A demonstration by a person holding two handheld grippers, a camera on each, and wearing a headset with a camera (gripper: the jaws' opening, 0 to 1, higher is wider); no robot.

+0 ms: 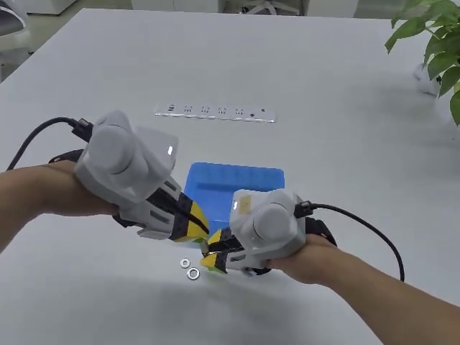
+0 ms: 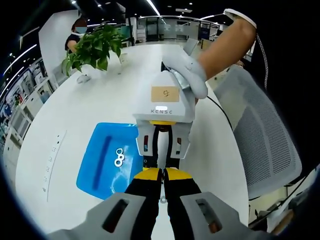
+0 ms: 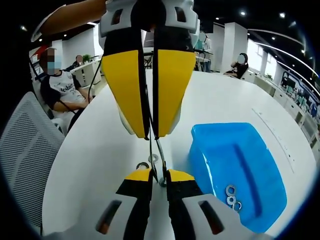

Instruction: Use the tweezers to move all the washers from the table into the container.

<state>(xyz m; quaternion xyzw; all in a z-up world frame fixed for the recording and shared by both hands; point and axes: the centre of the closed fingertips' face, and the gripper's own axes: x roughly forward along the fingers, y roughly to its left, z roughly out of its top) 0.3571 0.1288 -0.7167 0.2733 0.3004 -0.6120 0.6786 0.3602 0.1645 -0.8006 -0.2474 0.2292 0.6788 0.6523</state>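
The left gripper and the right gripper meet nose to nose low over the white table, just in front of the shallow blue plastic container. The left gripper's yellow-tipped jaws are clenched on the thin steel tweezers, whose two tines run down between the right gripper's jaws. Those jaws stand narrow around the tines, but I cannot tell whether they press them or only bracket them. Several small flat metal washers lie loose on the table directly under the tweezer tips, and a few more washers already sit on the container's floor. The washers look light, hard and smooth. Lying flat, they offer almost no edge, so they will likely skate away from a clumsy pinch. The better hold is probably one tine through the hole and the other outside the rim, squeezed gently. The springy tweezers are best gripped mid-length, where a light squeeze closes the tips without twisting them.
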